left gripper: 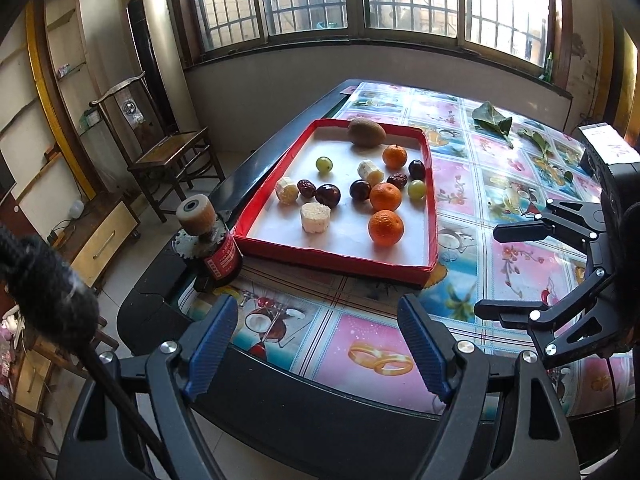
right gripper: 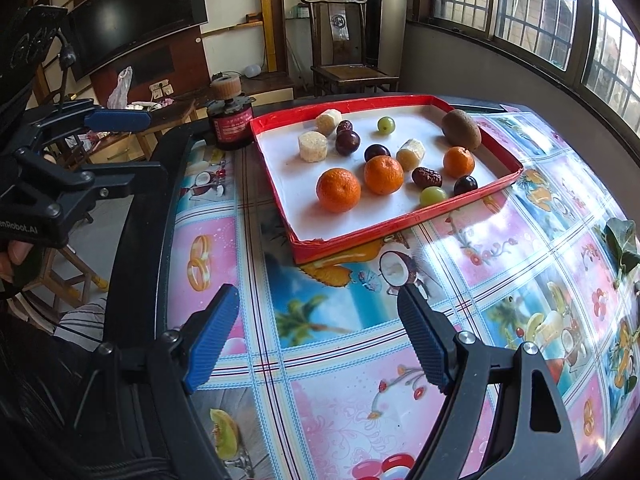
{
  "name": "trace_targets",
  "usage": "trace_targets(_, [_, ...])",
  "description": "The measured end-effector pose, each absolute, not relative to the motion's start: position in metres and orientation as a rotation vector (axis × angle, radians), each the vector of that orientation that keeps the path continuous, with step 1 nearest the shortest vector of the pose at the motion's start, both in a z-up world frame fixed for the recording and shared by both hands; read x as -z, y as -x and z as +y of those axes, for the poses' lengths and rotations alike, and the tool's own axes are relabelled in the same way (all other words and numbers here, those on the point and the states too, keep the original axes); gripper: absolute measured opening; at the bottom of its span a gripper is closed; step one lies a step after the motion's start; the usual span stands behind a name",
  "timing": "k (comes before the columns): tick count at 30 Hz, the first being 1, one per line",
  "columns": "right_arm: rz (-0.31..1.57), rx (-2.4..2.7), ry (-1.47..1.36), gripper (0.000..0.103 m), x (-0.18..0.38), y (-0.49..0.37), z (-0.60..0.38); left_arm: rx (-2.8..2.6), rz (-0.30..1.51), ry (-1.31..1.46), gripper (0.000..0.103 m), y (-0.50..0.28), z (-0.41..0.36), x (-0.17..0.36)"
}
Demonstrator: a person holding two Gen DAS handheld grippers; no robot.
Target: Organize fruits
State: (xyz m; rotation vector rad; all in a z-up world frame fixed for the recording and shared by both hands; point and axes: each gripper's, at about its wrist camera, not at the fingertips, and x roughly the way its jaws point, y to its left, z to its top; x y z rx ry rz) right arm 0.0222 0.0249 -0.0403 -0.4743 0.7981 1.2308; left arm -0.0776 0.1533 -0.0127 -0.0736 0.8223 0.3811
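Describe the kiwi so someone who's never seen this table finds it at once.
Find the red-rimmed tray on the patterned table, near the window side. The kiwi sits in the tray's far corner, just beyond the farthest orange. It is the only fuzzy brown oval there, and bigger than the grapes, dates and oranges beside it.

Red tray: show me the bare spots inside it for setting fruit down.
In the red tray, white floor lies bare along the near rim before the nearest orange, and between the kiwi and the green grape. The middle is crowded.
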Motion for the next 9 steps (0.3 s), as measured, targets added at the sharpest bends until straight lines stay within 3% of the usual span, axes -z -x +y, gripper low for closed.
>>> trace_targets(9, [0.803,-1.227,0.459,0.082,0.0411,-0.0209,0.0250,-0.399,0.792,0.113,0.082,0.0808,0.1640,0.0126])
